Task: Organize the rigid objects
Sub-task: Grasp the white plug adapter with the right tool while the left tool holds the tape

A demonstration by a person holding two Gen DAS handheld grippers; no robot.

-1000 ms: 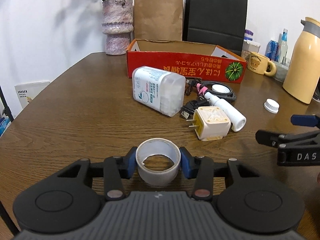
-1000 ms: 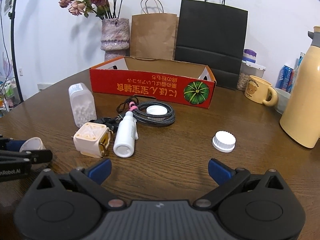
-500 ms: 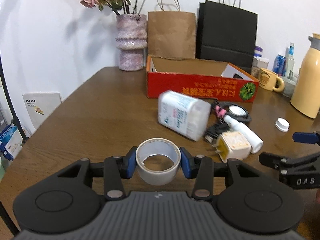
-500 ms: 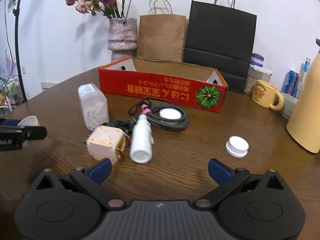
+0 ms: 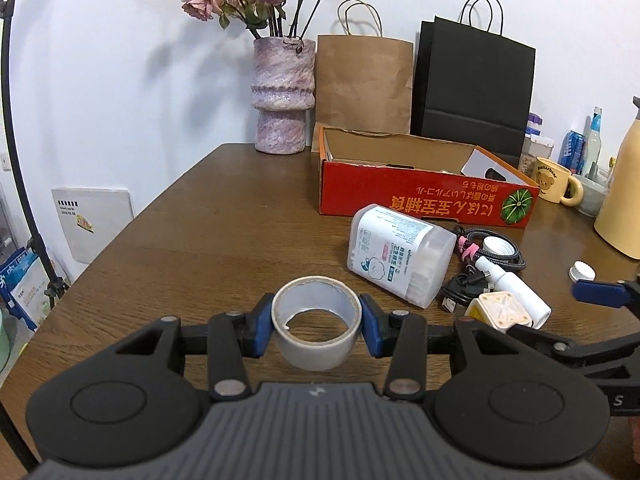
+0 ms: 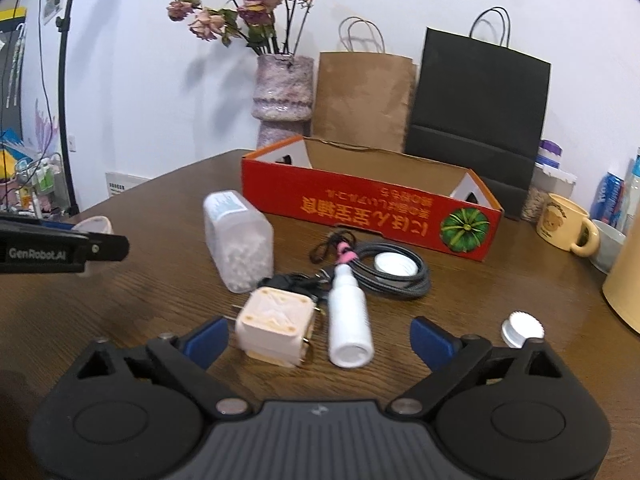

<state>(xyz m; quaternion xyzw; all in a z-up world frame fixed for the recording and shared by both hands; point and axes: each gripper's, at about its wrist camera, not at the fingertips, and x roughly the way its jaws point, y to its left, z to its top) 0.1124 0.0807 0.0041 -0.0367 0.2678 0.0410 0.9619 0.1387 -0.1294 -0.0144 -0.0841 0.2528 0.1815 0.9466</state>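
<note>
My left gripper (image 5: 317, 322) is shut on a grey roll of tape (image 5: 316, 344) and holds it above the brown table (image 5: 200, 240). My right gripper (image 6: 318, 340) is open; a cream plug adapter (image 6: 274, 326) and a white spray bottle (image 6: 350, 320) lie between its fingers. A clear cotton-swab box (image 5: 400, 254) lies on its side; it also shows in the right wrist view (image 6: 240, 246). A coiled black cable (image 6: 384, 272) holds a white lid. The open red cardboard box (image 5: 424, 196) stands behind them, also seen in the right wrist view (image 6: 372, 212).
A white bottle cap (image 6: 522, 334) lies to the right. A cream thermos (image 5: 622, 196), a bear mug (image 5: 554, 180) and drink bottles stand at the back right. A vase of dried roses (image 5: 282, 96) and two paper bags (image 5: 472, 80) stand behind the box.
My left gripper has risen and drawn back to the left with the tape. My right gripper has moved forward, so the adapter and spray bottle now lie between its fingers.
</note>
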